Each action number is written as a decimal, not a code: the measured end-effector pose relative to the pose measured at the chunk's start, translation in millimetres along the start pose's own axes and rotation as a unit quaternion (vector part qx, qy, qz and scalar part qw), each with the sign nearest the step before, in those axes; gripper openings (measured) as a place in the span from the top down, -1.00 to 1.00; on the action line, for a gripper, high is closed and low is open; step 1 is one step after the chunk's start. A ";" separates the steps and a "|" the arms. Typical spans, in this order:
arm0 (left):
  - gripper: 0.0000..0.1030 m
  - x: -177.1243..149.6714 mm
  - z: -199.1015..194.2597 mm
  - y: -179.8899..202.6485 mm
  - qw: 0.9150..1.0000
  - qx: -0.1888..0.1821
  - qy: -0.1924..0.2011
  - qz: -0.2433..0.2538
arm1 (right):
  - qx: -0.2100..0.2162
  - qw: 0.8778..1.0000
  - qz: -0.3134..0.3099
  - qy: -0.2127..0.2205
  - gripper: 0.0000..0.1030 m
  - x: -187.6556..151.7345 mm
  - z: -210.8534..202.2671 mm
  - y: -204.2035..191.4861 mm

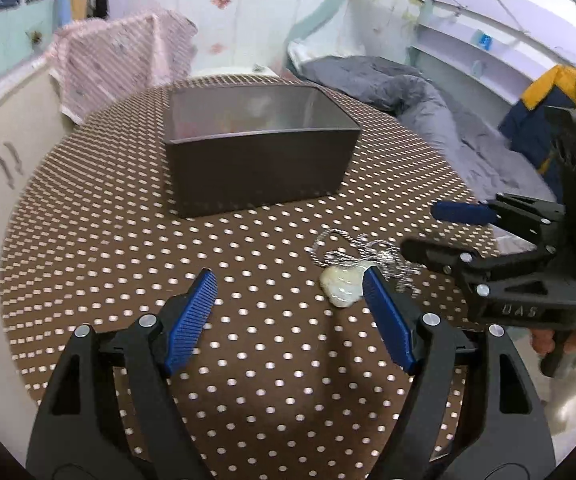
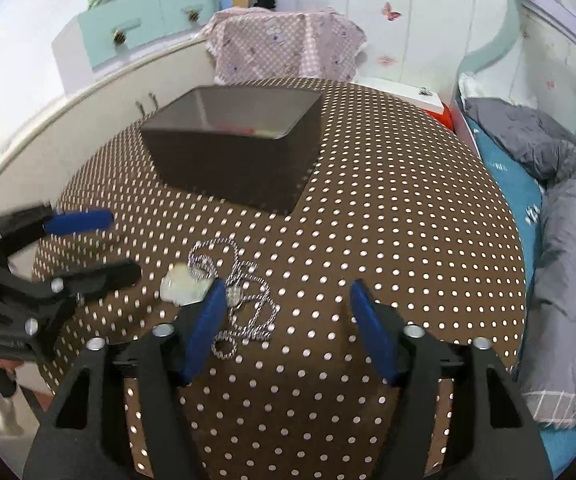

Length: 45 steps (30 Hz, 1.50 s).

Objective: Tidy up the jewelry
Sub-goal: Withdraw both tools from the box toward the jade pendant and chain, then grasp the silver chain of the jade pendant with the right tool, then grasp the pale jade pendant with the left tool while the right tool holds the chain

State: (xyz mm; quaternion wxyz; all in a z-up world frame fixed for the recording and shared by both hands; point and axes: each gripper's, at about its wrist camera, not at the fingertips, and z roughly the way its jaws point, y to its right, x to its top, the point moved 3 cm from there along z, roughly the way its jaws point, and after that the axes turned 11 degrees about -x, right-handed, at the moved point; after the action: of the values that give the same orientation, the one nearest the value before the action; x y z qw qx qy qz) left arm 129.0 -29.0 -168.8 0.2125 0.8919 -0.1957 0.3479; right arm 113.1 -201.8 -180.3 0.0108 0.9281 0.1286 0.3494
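brown cloth with white dots is covering the table (image 2: 368,208), and both grippers are hanging over its near edge. toward the left, the left gripper (image 1: 288,284) is standing released, its blue pads spread apart with only dotted cloth between them; in the right wrist view it is showing at the left edge of the table. just right of it, a pale, glossy piece (image 1: 342,286) is lying flat on the cloth near the near edge, partly behind the left gripper's right pad in the left wrist view. a silver chain (image 2: 244,292) is lying tangled in loops, touching that pale piece on its right. the right gripper (image 2: 286,294) is standing released above the chain, its left pad over the chain's edge, not pressing on it. a dark open box (image 1: 260,152) is sitting toward the far edge of the table, well apart from the jewelry, with something red and pale dimly showing inside. a grey duvet (image 2: 560,208) is lying on a bed beyond the right edge.
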 end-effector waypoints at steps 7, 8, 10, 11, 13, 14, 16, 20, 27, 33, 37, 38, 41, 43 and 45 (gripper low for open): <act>-0.45 -6.9 -1.0 0.9 1.000 0.025 0.003 0.011 | 0.012 0.998 -0.054 -0.007 0.40 -7.7 10.5 -18.9; -0.45 -8.6 0.0 0.1 1.000 0.018 -0.001 0.007 | 0.015 0.998 -0.060 -0.007 0.42 -7.4 12.1 -21.3; -0.45 -9.4 2.9 -0.2 1.000 0.010 -0.007 0.005 | 0.011 0.997 -0.072 -0.007 0.42 -5.9 16.0 -24.6; -0.45 -8.9 3.2 -2.5 1.000 0.006 -0.008 0.004 | 0.013 0.997 -0.077 -0.003 0.42 -4.4 18.0 -25.7; -0.45 -7.5 7.1 -3.4 1.000 -0.002 -0.013 0.001 | 0.020 0.997 -0.074 -0.002 0.51 -2.2 20.5 -25.6; -0.45 -7.5 8.5 -3.2 1.000 -0.006 -0.015 0.002 | 0.024 0.997 -0.071 -0.002 0.60 -1.3 21.1 -25.6; -0.45 -5.8 13.2 2.5 1.000 -0.016 -0.014 0.013 | 0.025 0.997 -0.073 0.002 0.66 -1.3 20.4 -25.7; -0.45 -3.7 22.8 9.3 0.999 -0.023 -0.025 0.040 | 0.031 0.998 -0.054 0.004 0.79 -1.9 17.9 -22.4; -0.32 -2.1 47.2 24.7 0.993 -0.027 -0.060 0.102 | 0.009 1.000 -0.020 0.002 0.85 -9.7 9.3 2.1; 0.25 -1.7 45.5 25.6 0.991 -0.042 -0.054 0.118 | -0.020 1.000 0.005 0.000 0.83 -17.5 4.8 21.2; 0.26 -3.7 42.8 23.8 0.991 -0.043 -0.054 0.113 | -0.028 1.000 0.007 -0.006 0.44 -21.2 8.0 23.9; 0.26 -4.1 41.5 23.3 0.992 -0.043 -0.053 0.110 | -0.023 1.000 0.004 -0.004 0.36 -21.6 8.7 22.7; 0.26 -4.9 38.5 23.2 0.992 -0.044 -0.051 0.103 | -0.016 1.000 -0.009 0.009 0.18 -21.9 10.7 15.7; 0.26 -3.3 38.6 24.1 0.993 -0.044 -0.050 0.099 | -0.017 1.000 -0.010 0.016 0.36 -19.9 13.5 14.7; 0.30 -0.9 38.6 23.0 0.994 -0.046 -0.048 0.092 | -0.023 1.000 -0.008 0.019 0.68 -17.8 15.3 16.6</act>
State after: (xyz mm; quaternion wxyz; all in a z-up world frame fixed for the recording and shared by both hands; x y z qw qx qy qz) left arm 137.7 -67.9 -189.6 0.2106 0.8753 -0.3022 0.3134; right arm 114.1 -221.2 -201.5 0.0323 0.9195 0.1283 0.3701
